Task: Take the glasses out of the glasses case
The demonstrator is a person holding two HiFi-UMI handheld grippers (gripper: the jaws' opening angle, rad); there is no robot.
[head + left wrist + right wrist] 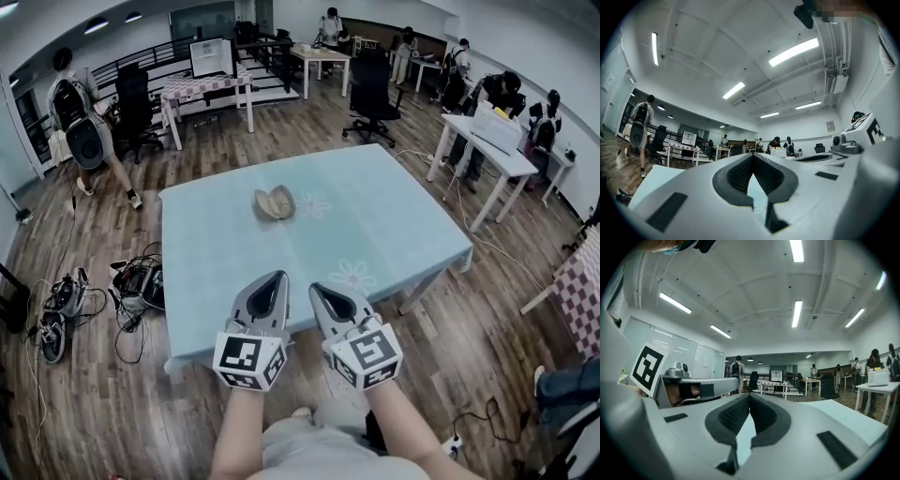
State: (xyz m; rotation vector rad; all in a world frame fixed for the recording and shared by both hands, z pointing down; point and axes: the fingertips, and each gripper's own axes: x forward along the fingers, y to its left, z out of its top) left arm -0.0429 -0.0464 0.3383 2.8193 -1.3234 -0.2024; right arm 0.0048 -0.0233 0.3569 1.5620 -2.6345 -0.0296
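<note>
A beige glasses case lies open on the light blue table, toward its far middle. I cannot make out glasses inside it from here. My left gripper and right gripper hover side by side over the table's near edge, well short of the case. Both are shut with their tips meeting and nothing held. In the left gripper view the left gripper points level across the room, and the case is out of sight. The right gripper shows the same in its own view.
A tangle of cables and gear lies on the wood floor left of the table. A black office chair stands beyond it. White desks with people sit at the right, and a person with a backpack walks at the far left.
</note>
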